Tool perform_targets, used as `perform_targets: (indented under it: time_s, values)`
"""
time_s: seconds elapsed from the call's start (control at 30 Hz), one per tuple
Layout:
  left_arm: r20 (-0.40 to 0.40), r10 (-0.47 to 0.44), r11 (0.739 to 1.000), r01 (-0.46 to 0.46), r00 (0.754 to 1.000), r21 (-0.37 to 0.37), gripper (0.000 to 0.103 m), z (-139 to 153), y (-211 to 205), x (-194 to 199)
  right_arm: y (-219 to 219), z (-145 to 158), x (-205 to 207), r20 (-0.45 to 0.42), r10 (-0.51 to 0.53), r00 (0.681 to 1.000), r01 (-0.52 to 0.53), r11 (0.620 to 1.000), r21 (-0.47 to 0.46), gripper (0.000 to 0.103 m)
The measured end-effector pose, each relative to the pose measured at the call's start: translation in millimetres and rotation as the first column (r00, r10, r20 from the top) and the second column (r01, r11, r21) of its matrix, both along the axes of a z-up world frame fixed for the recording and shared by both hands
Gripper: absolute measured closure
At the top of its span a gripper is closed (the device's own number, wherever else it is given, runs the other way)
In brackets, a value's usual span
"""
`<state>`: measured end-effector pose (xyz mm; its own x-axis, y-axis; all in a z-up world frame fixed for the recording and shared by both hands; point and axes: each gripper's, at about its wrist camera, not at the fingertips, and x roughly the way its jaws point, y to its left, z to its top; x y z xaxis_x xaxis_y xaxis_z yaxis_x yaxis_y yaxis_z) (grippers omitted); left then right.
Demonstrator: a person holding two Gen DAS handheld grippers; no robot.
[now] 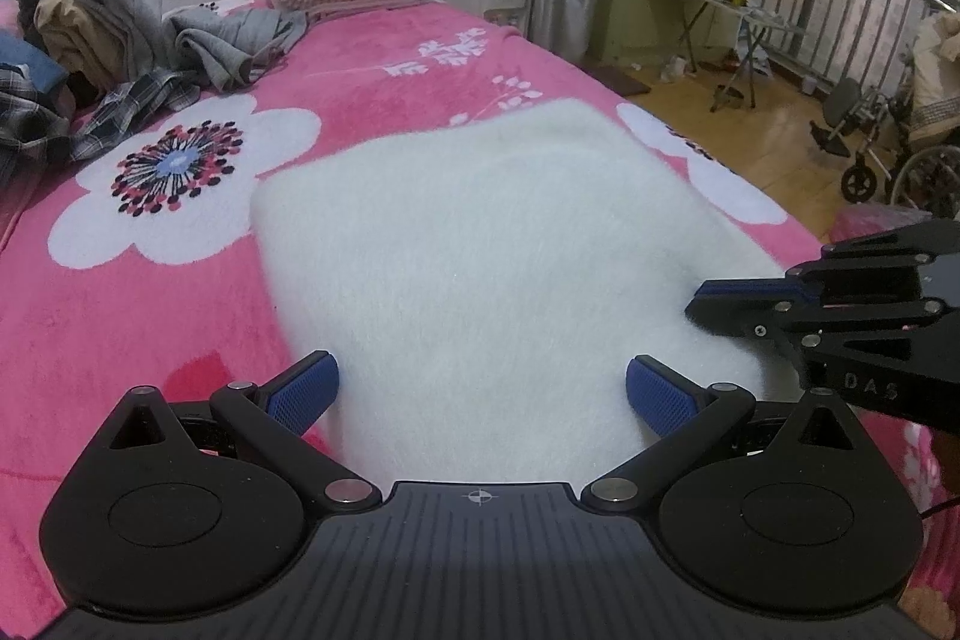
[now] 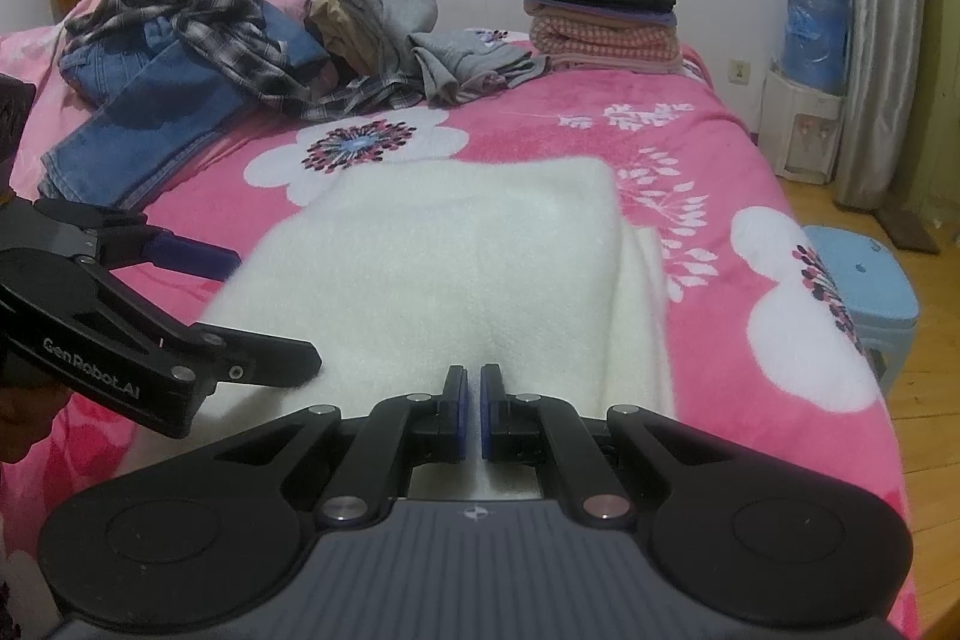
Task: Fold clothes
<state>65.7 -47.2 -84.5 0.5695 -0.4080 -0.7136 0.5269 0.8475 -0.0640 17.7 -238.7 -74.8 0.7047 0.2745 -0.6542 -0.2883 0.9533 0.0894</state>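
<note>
Two hand-held grippers are hovering over the white fluffy garment (image 1: pixel 480 256) lying on the pink bed (image 1: pixel 180 310): left hand-held gripper (image 1: pixel 482 391) gaping wide, right hand-held gripper (image 2: pixel 473 409) closed, pinching nothing visible.

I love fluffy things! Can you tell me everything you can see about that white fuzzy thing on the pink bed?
The white fluffy garment looks like soft, woolly fleece. It lies flat on the pink flowered blanket, already folded into a rough rectangle, with a second layer peeking out along one side edge. The right gripper is pinched shut on its near edge, white fabric showing between the pads. The left gripper stands wide open over the near edge.
</note>
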Motion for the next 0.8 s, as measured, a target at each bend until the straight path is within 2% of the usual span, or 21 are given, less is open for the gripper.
perform_targets:
  time_s: [0.13, 0.23, 0.43, 0.53, 0.67, 0.8]
  values:
    - [-0.004, 0.003, 1.000, -0.003, 1.000, 0.000, 0.000, -0.1, 0.5, 0.9, 1.4, 12.6, 6.1, 0.003, 0.001, 1.000, -0.001, 1.000, -0.012, 0.097]
    - [-0.003, 0.003, 1.000, -0.003, 1.000, 0.002, 0.000, -0.4, 0.3, 1.3, 2.5, 22.7, 11.0, 0.028, 0.000, 1.000, 0.000, 1.000, -0.022, 0.086]
    - [-0.002, 0.004, 1.000, -0.004, 1.000, 0.004, 0.000, -0.6, 0.0, 0.6, 5.5, 31.4, 32.4, 0.078, 0.009, 0.997, -0.008, 1.000, -0.011, 0.086]
    - [0.000, 0.002, 1.000, -0.002, 1.000, 0.004, 0.000, -0.9, 0.1, 0.6, 11.8, 25.9, 38.7, 0.078, 0.037, 0.996, -0.036, 0.999, -0.021, 0.086]
    - [0.001, 0.001, 1.000, -0.001, 1.000, 0.004, 0.000, -1.3, 0.2, 0.6, 15.4, -0.9, 43.6, 0.053, 0.068, 0.996, -0.063, 0.994, -0.087, 0.085]
    - [0.001, 0.000, 1.000, 0.000, 1.000, 0.004, 0.000, -1.6, 0.2, 0.7, 14.3, -1.8, 43.2, 0.054, 0.066, 0.996, -0.062, 0.995, -0.080, 0.085]
